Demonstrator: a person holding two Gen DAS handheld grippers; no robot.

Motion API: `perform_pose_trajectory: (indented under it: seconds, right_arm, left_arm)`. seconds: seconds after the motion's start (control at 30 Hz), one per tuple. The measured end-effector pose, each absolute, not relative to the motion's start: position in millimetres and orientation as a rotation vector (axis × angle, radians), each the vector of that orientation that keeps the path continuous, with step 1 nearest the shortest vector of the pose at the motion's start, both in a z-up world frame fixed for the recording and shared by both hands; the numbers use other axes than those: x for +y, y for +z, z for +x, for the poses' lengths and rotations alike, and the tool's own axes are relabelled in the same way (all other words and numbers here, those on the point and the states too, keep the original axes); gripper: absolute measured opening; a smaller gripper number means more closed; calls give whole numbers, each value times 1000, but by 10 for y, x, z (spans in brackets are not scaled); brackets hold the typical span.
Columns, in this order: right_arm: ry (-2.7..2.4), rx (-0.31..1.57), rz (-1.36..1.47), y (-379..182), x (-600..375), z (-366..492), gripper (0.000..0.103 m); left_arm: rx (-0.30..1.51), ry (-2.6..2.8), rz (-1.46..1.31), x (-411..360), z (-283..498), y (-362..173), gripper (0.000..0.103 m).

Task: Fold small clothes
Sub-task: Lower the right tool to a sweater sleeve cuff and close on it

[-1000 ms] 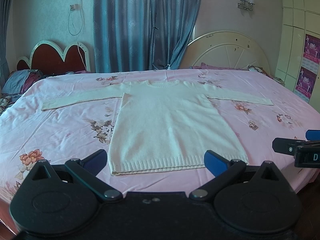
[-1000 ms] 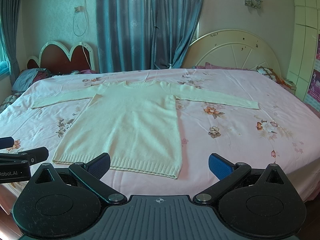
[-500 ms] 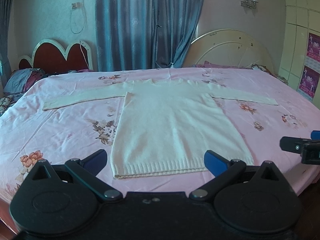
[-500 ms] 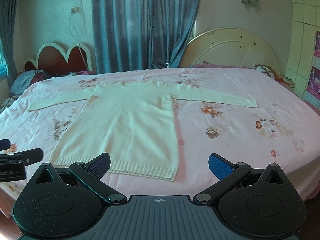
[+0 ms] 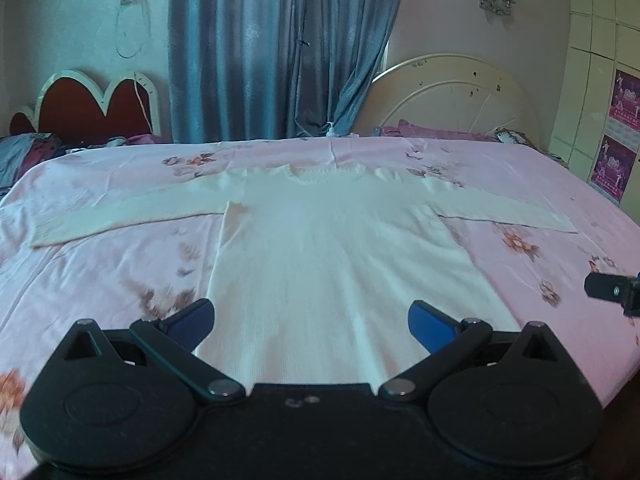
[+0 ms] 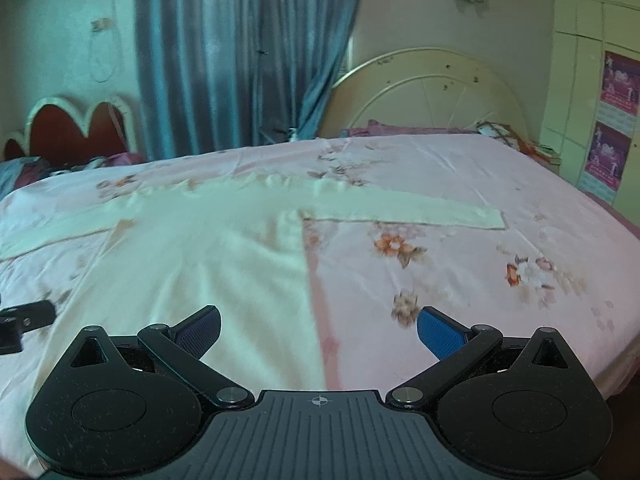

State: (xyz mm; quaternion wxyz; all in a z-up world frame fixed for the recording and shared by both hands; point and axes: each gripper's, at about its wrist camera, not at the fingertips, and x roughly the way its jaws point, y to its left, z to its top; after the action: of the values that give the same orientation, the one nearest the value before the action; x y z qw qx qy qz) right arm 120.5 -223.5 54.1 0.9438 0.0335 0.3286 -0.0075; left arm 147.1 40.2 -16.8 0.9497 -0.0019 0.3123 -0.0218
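A cream long-sleeved sweater [image 5: 332,264] lies flat and face up on the pink floral bedsheet [image 5: 120,264], both sleeves spread out sideways. It also shows in the right wrist view [image 6: 208,256]. My left gripper [image 5: 311,322] is open and empty over the sweater's lower body, its hem hidden under the gripper. My right gripper [image 6: 319,330] is open and empty above the sweater's lower right side edge. Each gripper's tip shows at the edge of the other view.
The bed fills both views. A cream round headboard [image 5: 452,100] and a red headboard [image 5: 96,108] stand behind it, with blue curtains [image 5: 272,48] between. Pillows [image 5: 20,152] lie at the far left. A wardrobe with posters [image 5: 616,128] stands at right.
Both grippers have moved forward and lower over the bed, closer to the sweater; its hem has passed out of sight beneath them. Both stay open.
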Motion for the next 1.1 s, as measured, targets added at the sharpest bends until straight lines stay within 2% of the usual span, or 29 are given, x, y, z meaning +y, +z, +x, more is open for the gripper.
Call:
perform_pose_trajectory:
  seconds: [0.3, 0.57, 0.6, 0.67, 0.77, 0.8, 0.9, 1.1]
  right_arm:
    - [-126, 620, 100, 539, -2606, 1771, 103]
    - [-259, 601, 218, 381, -3507, 2338, 102]
    - [-268, 601, 233, 340, -3636, 2434, 87]
    - [-281, 618, 288, 216, -3926, 2669, 64]
    - [-305, 627, 337, 1, -4309, 3008, 62]
    - [-309, 636, 353, -81, -4439, 3132, 56]
    - [-337, 663, 416, -324, -4813, 3452, 47]
    - [-387, 679, 554, -725, -5367, 3737, 47]
  left_arm:
    - [650, -80, -35, 477, 2246, -263, 103]
    - [659, -148, -74, 267, 2757, -316, 103]
    - [658, -153, -81, 227, 2821, -317, 103]
    - [654, -158, -90, 140, 2963, -324, 103]
    - [652, -124, -60, -39, 3217, -344, 101]
    - [661, -113, -54, -93, 3301, -354, 101]
    - [694, -91, -15, -315, 3599, -420, 101]
    - [745, -87, 9, -678, 3996, -585, 101]
